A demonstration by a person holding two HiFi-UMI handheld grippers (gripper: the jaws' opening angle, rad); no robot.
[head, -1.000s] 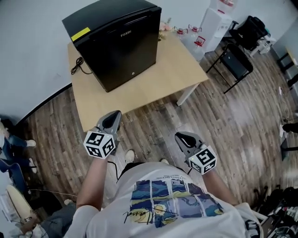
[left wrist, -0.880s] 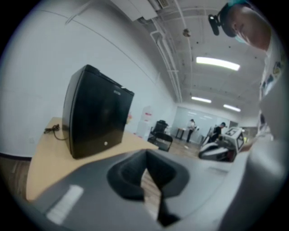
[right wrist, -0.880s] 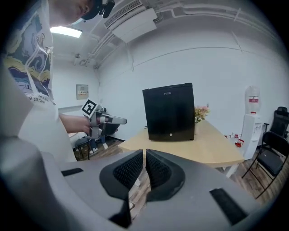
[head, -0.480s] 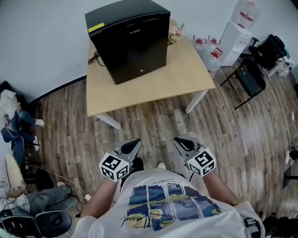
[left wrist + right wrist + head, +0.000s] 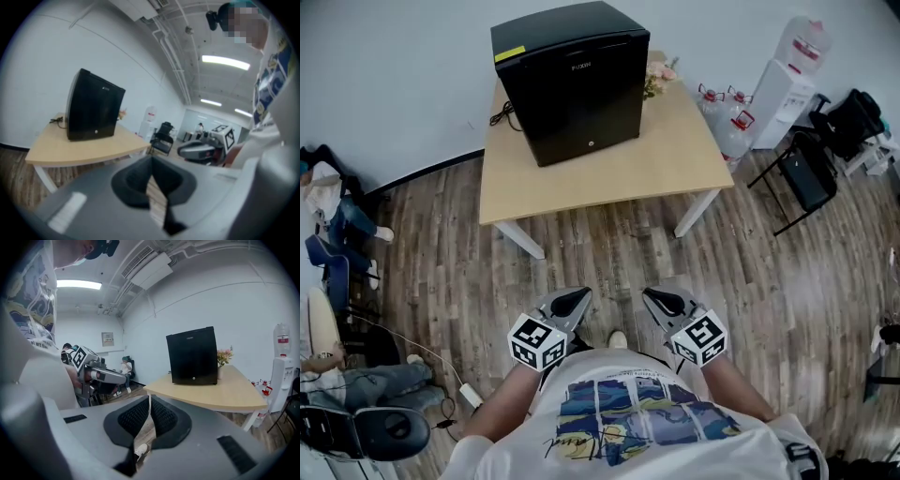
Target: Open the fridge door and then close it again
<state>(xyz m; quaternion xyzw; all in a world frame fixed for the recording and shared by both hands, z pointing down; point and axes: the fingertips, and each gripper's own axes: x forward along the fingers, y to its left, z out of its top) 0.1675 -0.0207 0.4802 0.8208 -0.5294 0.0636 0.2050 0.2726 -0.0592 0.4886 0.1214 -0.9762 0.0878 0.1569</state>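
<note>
Floorboards (image 5: 609, 248), pale table (image 5: 675, 169) by the wall; fridge (image 5: 572, 80) at twelve o'clock, well apart from left gripper (image 5: 578, 296) and right gripper (image 5: 653, 297), both pinched closed, empty.

Cannot read the small white lettering (image 5: 579, 67) on the fridge (image 5: 581, 103) door. Only part of the flowers (image 5: 657, 75) seen past its right corner; cable (image 5: 500, 116) half hidden behind its left side. One shoe (image 5: 618, 338) mostly covered by the torso. Office chair (image 5: 380, 433) cut by the lower left edge. Left tool (image 5: 151, 161) blurred close up.
</note>
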